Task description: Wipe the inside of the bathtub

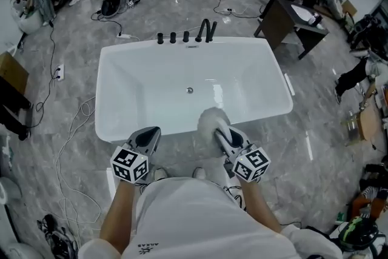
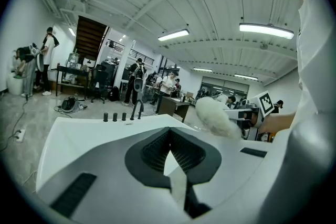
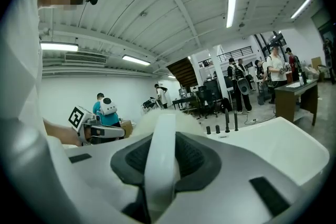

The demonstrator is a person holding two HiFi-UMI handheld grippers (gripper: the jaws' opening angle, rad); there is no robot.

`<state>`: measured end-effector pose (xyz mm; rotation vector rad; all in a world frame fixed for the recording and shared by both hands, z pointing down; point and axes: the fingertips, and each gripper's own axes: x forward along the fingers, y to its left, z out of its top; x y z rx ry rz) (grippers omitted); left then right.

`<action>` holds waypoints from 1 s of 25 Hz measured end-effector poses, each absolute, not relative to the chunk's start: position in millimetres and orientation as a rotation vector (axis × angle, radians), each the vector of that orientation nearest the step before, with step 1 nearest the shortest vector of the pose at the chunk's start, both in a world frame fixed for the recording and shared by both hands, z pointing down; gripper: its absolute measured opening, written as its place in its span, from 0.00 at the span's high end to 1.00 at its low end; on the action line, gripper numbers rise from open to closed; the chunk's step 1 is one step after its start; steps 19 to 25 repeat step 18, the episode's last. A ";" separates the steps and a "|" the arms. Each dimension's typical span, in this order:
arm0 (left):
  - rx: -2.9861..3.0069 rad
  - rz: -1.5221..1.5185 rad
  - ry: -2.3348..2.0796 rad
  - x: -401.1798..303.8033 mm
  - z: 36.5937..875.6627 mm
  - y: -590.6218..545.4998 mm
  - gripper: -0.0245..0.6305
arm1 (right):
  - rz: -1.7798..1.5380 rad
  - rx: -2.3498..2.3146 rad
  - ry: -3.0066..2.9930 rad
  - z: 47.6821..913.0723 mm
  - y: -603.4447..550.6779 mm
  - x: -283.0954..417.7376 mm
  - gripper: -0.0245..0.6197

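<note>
Progress: no suds, streaks or wet marks are seen in the bathtub (image 1: 121,94), so what has been wiped cannot be read from it; the job is judged to be at or near its start, with all the inner walls and the bottom left to do.
Duster: a fluffy white duster (image 1: 212,120) is held over the near rim, towards the right of the tub; whether it touches the inside wall cannot be told.
Right gripper: the right gripper (image 1: 221,133) is clamped on the duster's white handle (image 3: 160,165), which stands upright between its jaws.
Left gripper: the left gripper (image 1: 151,131) is held just outside the near rim with its jaws closed at the tips and nothing between them.
Tub surface: glossy white, smooth and curved, with ceiling lights reflected in the bottom near the drain (image 1: 190,90); it is judged to be slippery under the duster, so steady pressure would be called for.
Fittings: dark knobs (image 1: 173,37) and a black spout (image 1: 207,30) are set on the far rim.
Floor: grey marbled floor (image 1: 73,88) lies all round the tub, with cables (image 1: 79,124) trailing on its left side.
Room: an open workshop is seen, with a dark desk (image 1: 285,24) beyond the far right corner and people standing further back.
</note>
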<state>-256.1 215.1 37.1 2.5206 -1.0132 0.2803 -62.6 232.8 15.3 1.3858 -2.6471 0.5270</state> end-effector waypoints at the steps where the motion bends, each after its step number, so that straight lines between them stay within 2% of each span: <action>1: 2.523 0.277 -1.012 -249.0 34.7 216.0 0.95 | 0.502 1.379 -2.646 14.2 232.9 -59.4 0.82; 12: 2.509 0.290 -1.085 -213.2 28.5 212.8 0.95 | 0.528 1.386 -2.653 20.5 225.6 -20.0 0.82; 25: 2.523 0.318 -1.104 -203.6 29.5 209.3 0.95 | 0.513 1.370 -2.655 25.1 219.8 -16.5 0.82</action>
